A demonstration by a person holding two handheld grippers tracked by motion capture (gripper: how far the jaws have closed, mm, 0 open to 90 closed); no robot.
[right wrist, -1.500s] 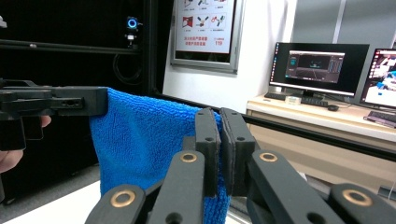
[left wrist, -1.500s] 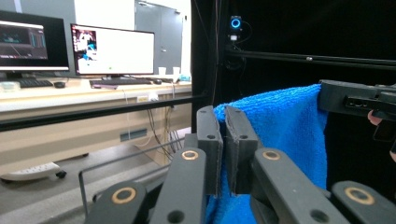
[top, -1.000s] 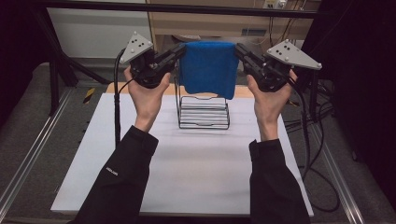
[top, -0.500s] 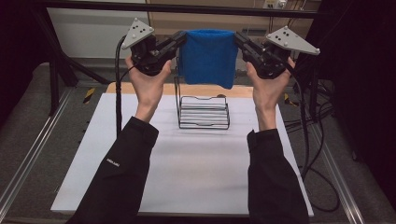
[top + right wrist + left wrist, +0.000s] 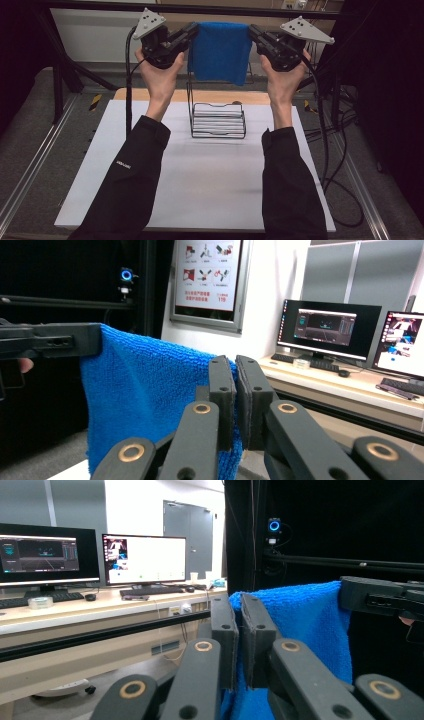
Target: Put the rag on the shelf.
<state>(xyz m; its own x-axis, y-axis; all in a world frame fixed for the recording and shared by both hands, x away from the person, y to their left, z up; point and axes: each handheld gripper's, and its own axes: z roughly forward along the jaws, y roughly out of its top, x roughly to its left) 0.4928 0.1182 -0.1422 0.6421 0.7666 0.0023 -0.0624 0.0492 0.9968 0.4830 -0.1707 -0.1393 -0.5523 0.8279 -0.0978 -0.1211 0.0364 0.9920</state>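
Blue towel [image 5: 220,50] stretched level between left gripper [image 5: 191,33] and right gripper [image 5: 255,34], each pinching a top corner, hanging high over the wire rack [image 5: 218,120] near the surface's far edge, directly below, both hands equally near.

The towel [image 5: 220,50] hides the wire rack's [image 5: 218,120] upper part at top centre; the towel's lower edge [image 5: 295,680] runs off the frame bottom.

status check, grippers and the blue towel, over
Left gripper and right gripper both shut on blue towel, stretched between them. Held high above wire rack. Nothing in the way.
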